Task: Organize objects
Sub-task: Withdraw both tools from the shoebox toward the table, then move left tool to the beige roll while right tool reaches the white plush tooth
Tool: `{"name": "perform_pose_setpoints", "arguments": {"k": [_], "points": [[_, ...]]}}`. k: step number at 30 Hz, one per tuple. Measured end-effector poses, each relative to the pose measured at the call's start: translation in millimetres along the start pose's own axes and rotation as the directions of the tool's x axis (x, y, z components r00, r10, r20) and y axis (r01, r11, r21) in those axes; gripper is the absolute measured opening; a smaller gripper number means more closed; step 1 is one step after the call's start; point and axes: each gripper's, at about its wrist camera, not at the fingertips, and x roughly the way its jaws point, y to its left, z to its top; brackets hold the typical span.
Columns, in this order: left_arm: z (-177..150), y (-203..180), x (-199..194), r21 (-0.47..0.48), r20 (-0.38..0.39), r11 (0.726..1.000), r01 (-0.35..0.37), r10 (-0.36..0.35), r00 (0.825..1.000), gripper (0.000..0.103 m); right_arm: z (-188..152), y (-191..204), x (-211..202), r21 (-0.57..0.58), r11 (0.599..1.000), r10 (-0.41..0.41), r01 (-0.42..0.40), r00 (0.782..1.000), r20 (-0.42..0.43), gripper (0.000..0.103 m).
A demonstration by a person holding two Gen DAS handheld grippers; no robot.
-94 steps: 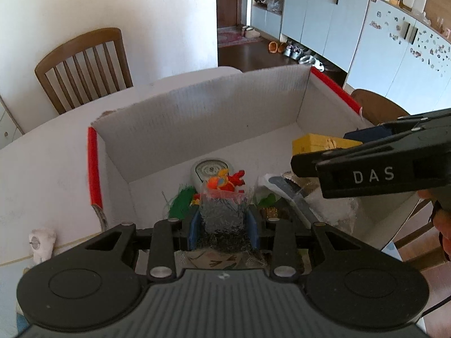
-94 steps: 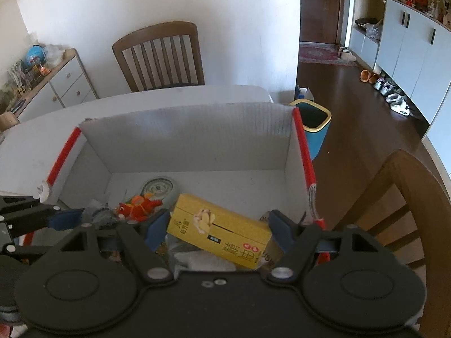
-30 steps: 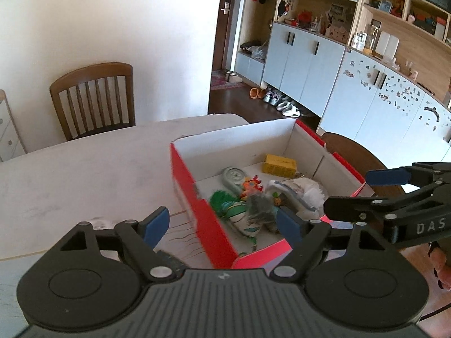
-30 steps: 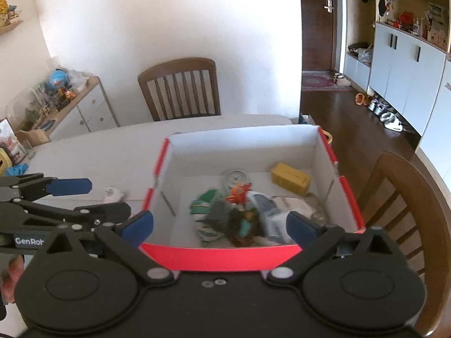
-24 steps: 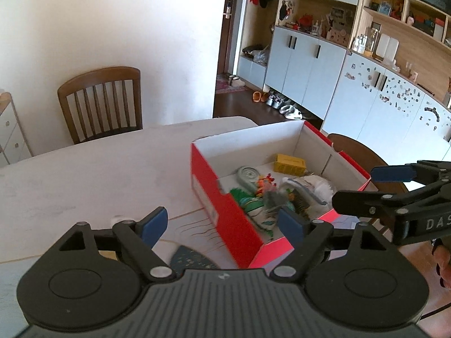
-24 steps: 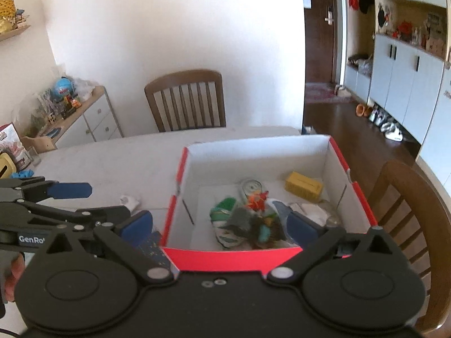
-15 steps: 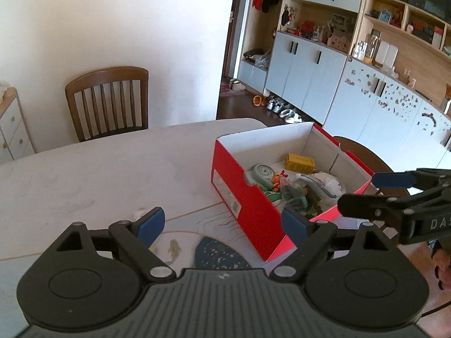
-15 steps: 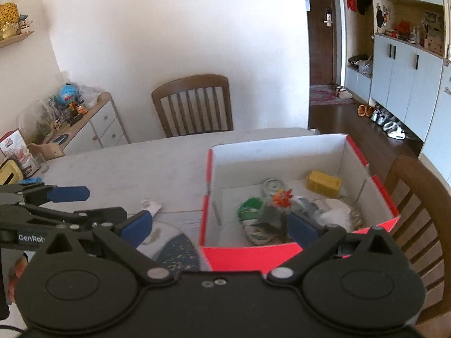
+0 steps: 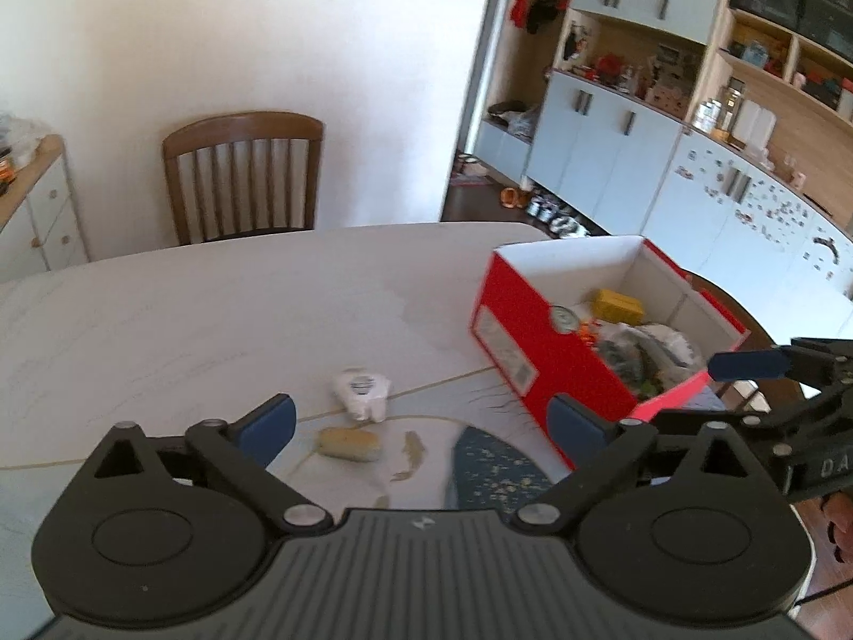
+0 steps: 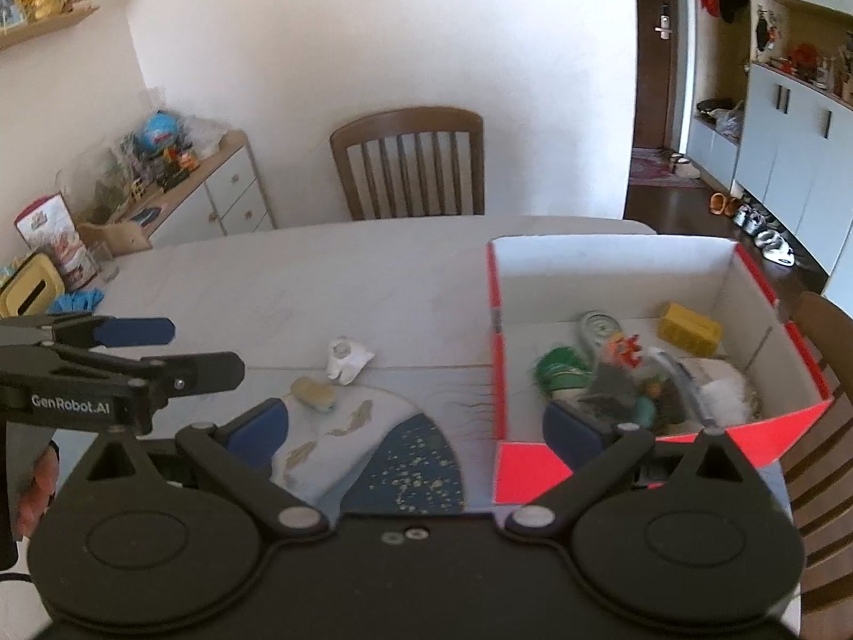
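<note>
Clutter fills our red box (image 10: 629,456) at the table's (image 10: 298,288) right end: a yellow carton (image 10: 687,332), round tin (image 10: 598,326), green bundle (image 10: 560,368) and orange toy (image 10: 625,344). Our left gripper (image 9: 421,418) is opening, nothing between its jaws; our right gripper (image 10: 416,418) gapes empty. A white packet (image 9: 361,388) and tan roll (image 9: 349,442) lie on the table, outside the box.
</note>
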Motion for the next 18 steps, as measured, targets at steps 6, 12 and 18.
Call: {"name": "perform_pose_setpoints", "arguments": {"k": [6, 12, 18], "points": [[-10, 25, 11, -0.031, -0.011, 0.999, -0.011, 0.011, 1.0, 0.102, 4, 16, 20, -0.037, 0.999, 0.01, -0.012, 0.999, -0.034, 0.102], [-24, 48, 36, -0.056, -0.029, 0.997, -0.053, 0.052, 0.998, 0.102, 14, 25, 42, -0.052, 0.999, 0.011, -0.014, 0.998, -0.055, 0.102], [-38, 53, 68, -0.053, -0.056, 0.995, -0.08, 0.077, 0.995, 0.102, 25, 28, 78, -0.041, 0.999, 0.001, -0.005, 0.995, -0.096, 0.102]]}}
